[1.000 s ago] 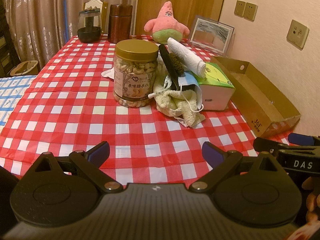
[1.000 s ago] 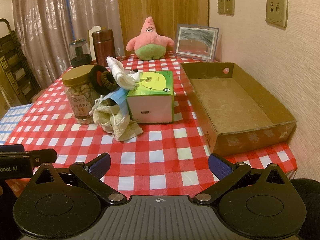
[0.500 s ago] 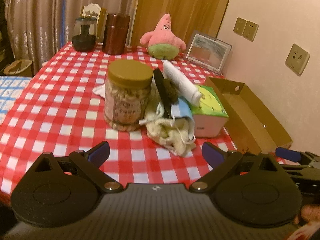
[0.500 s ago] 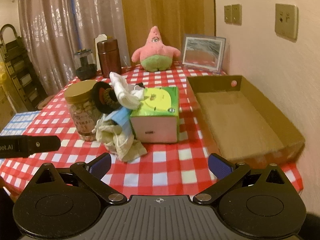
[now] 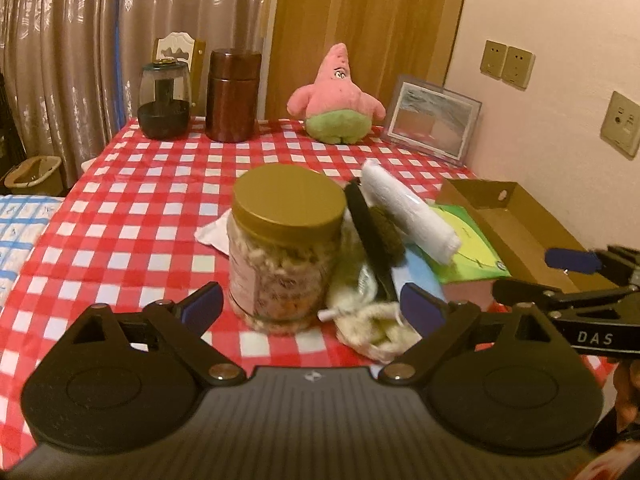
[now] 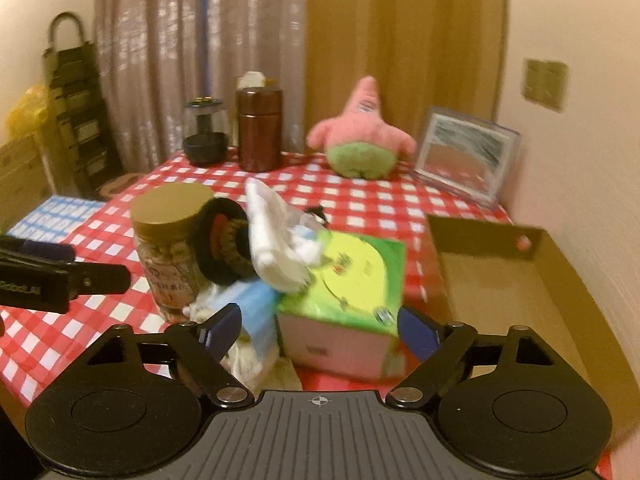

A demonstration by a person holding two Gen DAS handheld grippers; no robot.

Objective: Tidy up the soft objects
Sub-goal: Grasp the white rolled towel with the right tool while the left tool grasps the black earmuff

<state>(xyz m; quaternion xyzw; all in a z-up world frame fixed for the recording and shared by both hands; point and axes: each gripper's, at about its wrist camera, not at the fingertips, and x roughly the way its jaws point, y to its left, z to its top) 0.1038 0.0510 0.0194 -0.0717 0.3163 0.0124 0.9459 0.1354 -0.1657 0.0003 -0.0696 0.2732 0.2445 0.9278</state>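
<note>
Reading "DAS" in white on its black side, the right gripper (image 5: 576,276) has just been narrowing, nothing between; the left gripper (image 5: 310,306), likewise narrowing, frames a gold-lidded nut jar (image 5: 286,248), pads apart, label illegible.

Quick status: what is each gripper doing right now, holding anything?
Left gripper: open, jaws just closing a little, holding nothing.
Right gripper: open, jaws just closing somewhat, holding nothing.

a table under a red-and-white checked cloth (image 5: 132,216); on it a nut jar (image 5: 286,248), tissue box (image 6: 348,300), open cardboard box (image 6: 508,280), pink plush star (image 5: 338,100), picture frame (image 5: 432,120), brown canister (image 5: 233,96), and dark glass jar (image 5: 164,98).
</note>
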